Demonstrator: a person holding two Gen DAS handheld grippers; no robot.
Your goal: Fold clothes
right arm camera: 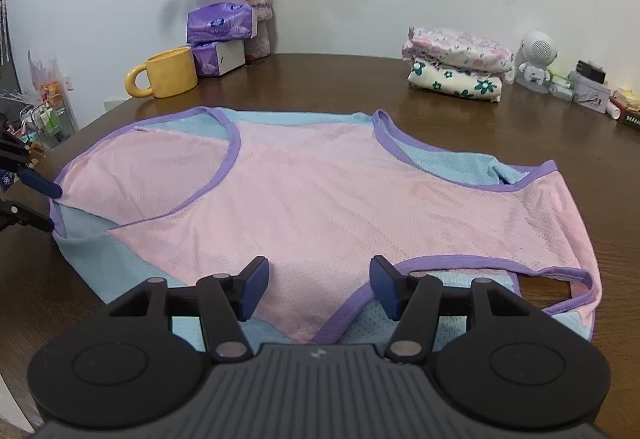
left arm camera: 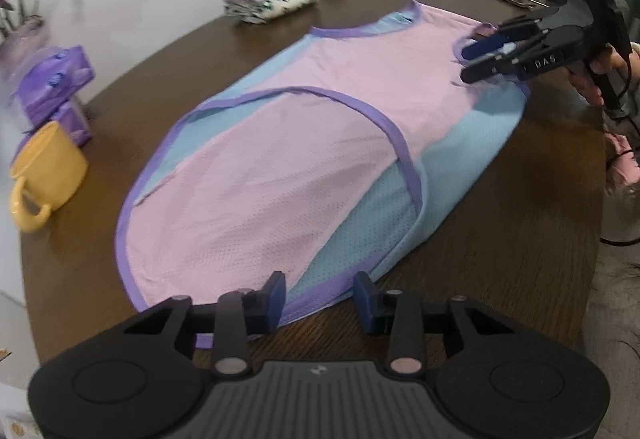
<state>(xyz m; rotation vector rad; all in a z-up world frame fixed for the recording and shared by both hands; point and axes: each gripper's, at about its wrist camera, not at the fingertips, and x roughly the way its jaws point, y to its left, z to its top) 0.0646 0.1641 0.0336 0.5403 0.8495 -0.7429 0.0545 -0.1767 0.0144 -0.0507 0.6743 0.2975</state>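
Left gripper [left arm camera: 320, 297] and right gripper [right arm camera: 318, 285] are hovering at opposite edges of a pink-and-blue mesh vest [left arm camera: 288, 159] lying on the worktop [left arm camera: 500, 259].

The left gripper's fingers [left arm camera: 276, 295] are standing apart with nothing between them, poised just over the vest's purple-trimmed edge; the right gripper's fingers [right arm camera: 256, 281] are likewise spread and empty — sitting low over the pink panel beside a purple-edged opening. The vest is lying spread flat across the middle of the dark wooden worktop. A yellow mug [right arm camera: 168, 73] and purple tissue packs [right arm camera: 222, 25] are sitting near one far corner, with a stack of folded floral clothes [right arm camera: 460, 63] resting well apart from them — beyond the vest.
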